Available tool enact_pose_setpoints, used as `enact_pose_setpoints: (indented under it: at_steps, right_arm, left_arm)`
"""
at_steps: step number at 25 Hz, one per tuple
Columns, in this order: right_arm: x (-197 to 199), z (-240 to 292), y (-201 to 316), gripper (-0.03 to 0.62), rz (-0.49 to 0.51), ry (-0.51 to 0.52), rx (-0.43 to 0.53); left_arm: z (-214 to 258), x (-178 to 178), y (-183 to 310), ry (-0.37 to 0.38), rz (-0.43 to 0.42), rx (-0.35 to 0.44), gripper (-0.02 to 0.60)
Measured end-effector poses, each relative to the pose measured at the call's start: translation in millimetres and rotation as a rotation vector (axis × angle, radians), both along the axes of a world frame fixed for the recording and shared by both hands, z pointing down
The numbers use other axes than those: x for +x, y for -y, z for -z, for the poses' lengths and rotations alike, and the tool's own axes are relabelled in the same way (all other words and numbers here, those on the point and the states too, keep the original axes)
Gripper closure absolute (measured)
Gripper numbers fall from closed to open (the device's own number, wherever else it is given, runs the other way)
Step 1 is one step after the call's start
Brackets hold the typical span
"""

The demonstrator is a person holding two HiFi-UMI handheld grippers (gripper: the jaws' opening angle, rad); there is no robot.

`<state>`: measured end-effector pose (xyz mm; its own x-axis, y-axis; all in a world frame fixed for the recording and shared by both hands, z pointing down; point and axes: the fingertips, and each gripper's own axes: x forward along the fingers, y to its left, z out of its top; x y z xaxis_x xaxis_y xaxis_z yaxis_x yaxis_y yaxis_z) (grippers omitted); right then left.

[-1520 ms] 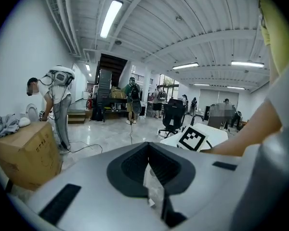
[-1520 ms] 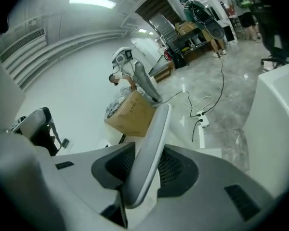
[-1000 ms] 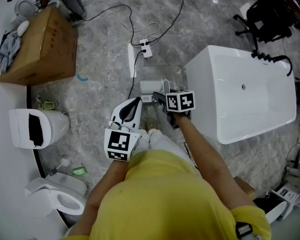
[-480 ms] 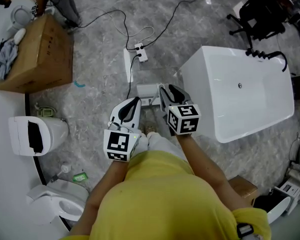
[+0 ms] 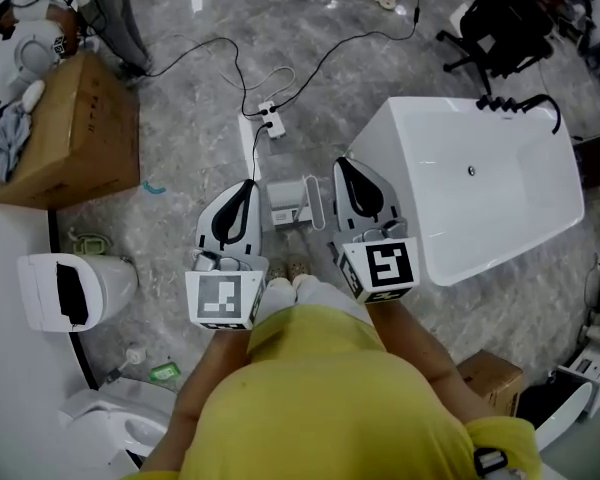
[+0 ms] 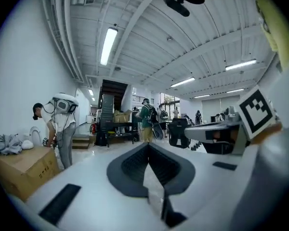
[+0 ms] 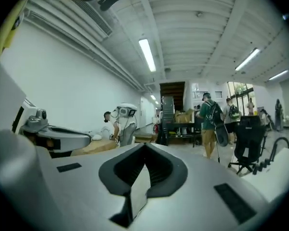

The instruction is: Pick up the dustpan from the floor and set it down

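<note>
The grey and white dustpan (image 5: 292, 201) lies on the marble floor just ahead of the person's feet, its thin handle towards the right. Both grippers hang high above it, pointing roughly level. My left gripper (image 5: 245, 184) is to the dustpan's left, my right gripper (image 5: 341, 164) to its right. In the left gripper view the left gripper (image 6: 147, 146) is shut with nothing in it. The right gripper (image 7: 145, 146) has just been closing and now stands shut, also holding nothing. Neither gripper view shows the dustpan.
A white bathtub (image 5: 480, 188) stands to the right, a cardboard box (image 5: 70, 133) at the far left. A power strip with cables (image 5: 270, 118) lies ahead on the floor. Toilets (image 5: 70, 283) sit at the lower left, a black chair (image 5: 500, 23) at the upper right. People stand further off.
The right gripper has come up from the dustpan's handle, turned level and closed empty. The left gripper has also risen. The dustpan still lies on the floor.
</note>
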<state>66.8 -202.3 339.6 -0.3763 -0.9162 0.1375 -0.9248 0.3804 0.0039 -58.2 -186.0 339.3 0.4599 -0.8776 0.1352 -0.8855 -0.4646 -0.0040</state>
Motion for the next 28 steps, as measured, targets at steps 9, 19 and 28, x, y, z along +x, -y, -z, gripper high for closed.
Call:
enact_pose_setpoints:
  at_steps: [9, 19, 28]
  right_arm:
    - [8, 53, -2, 0.584, -0.002, -0.015, 0.137]
    - [12, 53, -4, 0.585, 0.007, 0.008, 0.128]
    - [25, 50, -5, 0.585, 0.019, 0.018, 0.126]
  left_arm:
    - [59, -2, 3, 0.02, 0.048, 0.131, 0.578]
    - [62, -4, 2, 0.024, 0.064, 0.131, 0.578]
    - [60, 8, -2, 0.019, 0.068, 0.121, 0.578]
